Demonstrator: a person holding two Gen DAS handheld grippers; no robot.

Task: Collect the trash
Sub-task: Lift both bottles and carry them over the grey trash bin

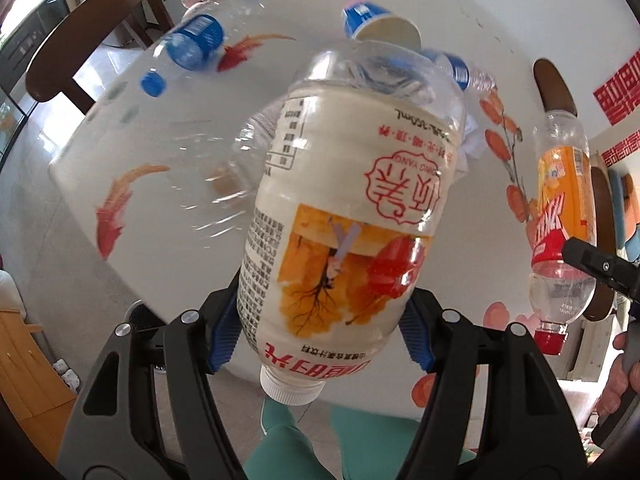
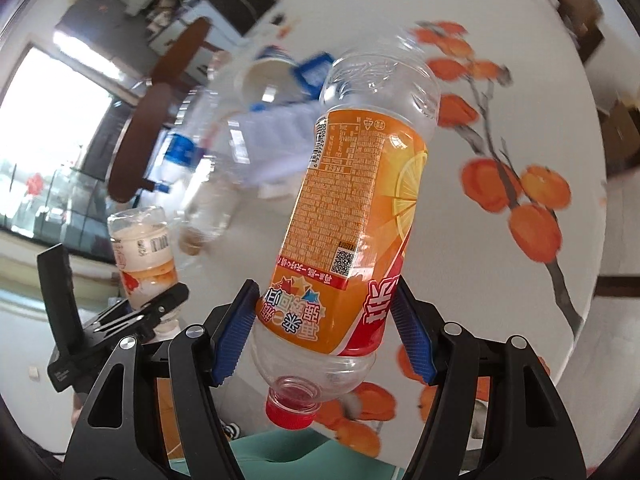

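The table (image 1: 168,128) fills both views, white with orange fruit and red fish printed on it, and most of the trash lies toward its far side, at twelve o'clock from me.

My left gripper (image 1: 320,320) pinches the cream bottle (image 1: 344,208) low on its labelled body, cap toward me at six o'clock, base pointing away toward twelve. Both blue pads press its flanks. It looks empty, so I judge it light, and the thin plastic should give under a hard squeeze. The label is smooth and could slip. Holding just above the shoulder, where the wall is stiffer, seems right to me.

My right gripper (image 2: 324,328) pinches the orange bottle (image 2: 360,208) the same way, pads on the lower edge of its label, red cap at six o'clock. It is clear and empty, equally light and springy. It tilts toward one o'clock, so I would keep the grip firm but not crushing.

On the table lie more clear bottles with blue labels: one (image 1: 188,44) at ten o'clock, blurred, another (image 1: 460,72) behind the cream bottle. They look crumpled and soft; take them mid-body.

Smallest, a paper cup (image 1: 380,28) on its side at twelve o'clock: flimsy, best pinched across the rim.
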